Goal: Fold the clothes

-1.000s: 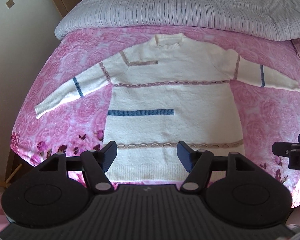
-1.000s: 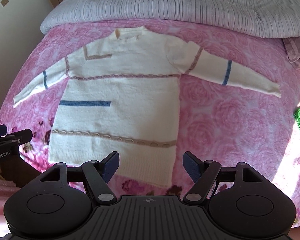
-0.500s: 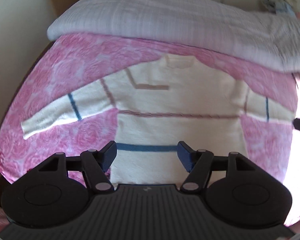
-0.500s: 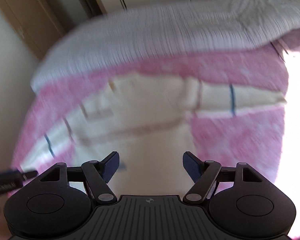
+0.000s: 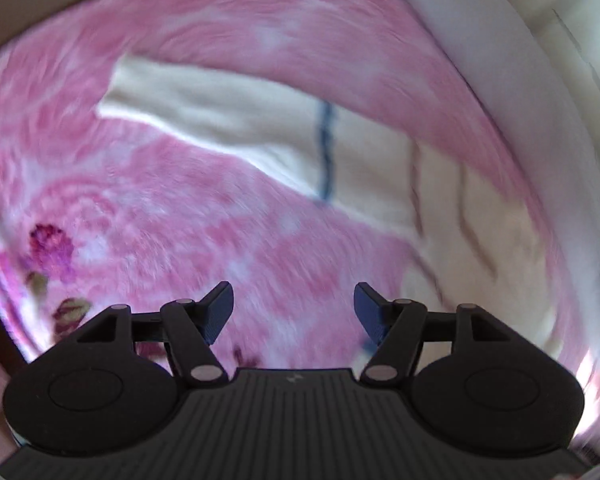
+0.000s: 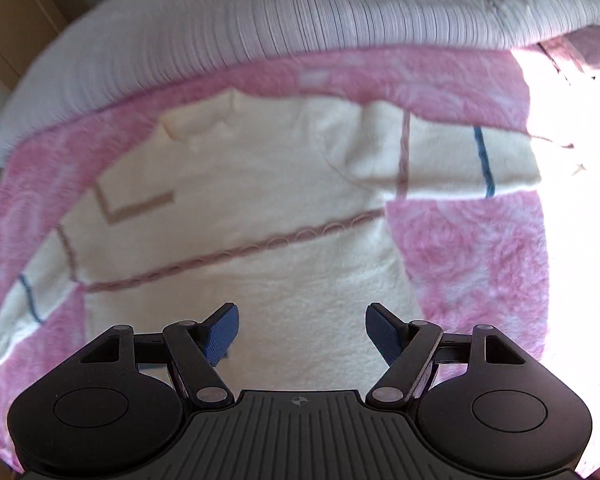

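Pink floral blanket (image 6: 472, 256), striped quilt (image 6: 300, 12) behind, wooden cupboard (image 6: 8, 40) beyond

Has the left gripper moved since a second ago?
Yes. The left gripper has swung from over the sweater's hem toward its sleeve, closer to the pink blanket.

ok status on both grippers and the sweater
Left gripper open, empty. Right gripper open, empty. Cream knit sweater flat, unfolded on pink floral blanket. Nothing blocking.

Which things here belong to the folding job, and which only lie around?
For the job:
- cream sweater, spread flat
- left gripper, open
- right gripper, open

Just there:
- pink floral blanket under the sweater
- striped duvet behind it
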Demonstrator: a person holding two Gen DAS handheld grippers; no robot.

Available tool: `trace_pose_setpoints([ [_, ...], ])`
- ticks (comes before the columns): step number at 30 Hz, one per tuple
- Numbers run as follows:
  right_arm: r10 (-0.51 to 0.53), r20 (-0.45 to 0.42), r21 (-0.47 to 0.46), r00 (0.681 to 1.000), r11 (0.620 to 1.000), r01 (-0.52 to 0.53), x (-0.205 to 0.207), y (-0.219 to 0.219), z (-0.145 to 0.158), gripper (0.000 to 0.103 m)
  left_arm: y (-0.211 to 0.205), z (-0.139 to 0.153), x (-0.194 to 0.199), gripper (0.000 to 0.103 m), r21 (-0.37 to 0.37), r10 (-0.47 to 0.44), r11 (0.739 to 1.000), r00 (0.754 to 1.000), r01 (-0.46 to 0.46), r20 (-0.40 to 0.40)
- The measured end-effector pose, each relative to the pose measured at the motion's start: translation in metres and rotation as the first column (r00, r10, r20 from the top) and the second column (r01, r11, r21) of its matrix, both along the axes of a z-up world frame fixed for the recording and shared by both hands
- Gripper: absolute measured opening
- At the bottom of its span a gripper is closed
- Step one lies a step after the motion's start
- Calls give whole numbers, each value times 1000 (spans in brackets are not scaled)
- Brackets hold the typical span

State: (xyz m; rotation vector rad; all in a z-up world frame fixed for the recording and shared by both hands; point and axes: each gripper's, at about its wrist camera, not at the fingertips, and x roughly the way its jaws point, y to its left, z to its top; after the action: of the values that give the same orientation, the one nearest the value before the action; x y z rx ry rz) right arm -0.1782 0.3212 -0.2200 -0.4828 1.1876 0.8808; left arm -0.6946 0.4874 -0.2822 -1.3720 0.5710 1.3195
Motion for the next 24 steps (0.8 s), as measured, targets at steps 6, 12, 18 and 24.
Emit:
trace_pose_setpoints([
  [6,-23,13,-29,1000,999,23,-2,30,-36,74,41,-45,-71,57,58,269,959,957,-276,113],
  [12,16,40,-101,999,995,-11,-5,47,-70,74,52,-89,-106,45,67,480,858,843,-509,244],
  [18,51,32,-119,998,992,-47,-1,47,-94,74,50,-106,-109,44,137,530,806,805,-576,267],
  [24,62,47,-128,997,990,-56,18,36,-104,74,67,-103,-93,5,236,487,826,859,-512,157],
])
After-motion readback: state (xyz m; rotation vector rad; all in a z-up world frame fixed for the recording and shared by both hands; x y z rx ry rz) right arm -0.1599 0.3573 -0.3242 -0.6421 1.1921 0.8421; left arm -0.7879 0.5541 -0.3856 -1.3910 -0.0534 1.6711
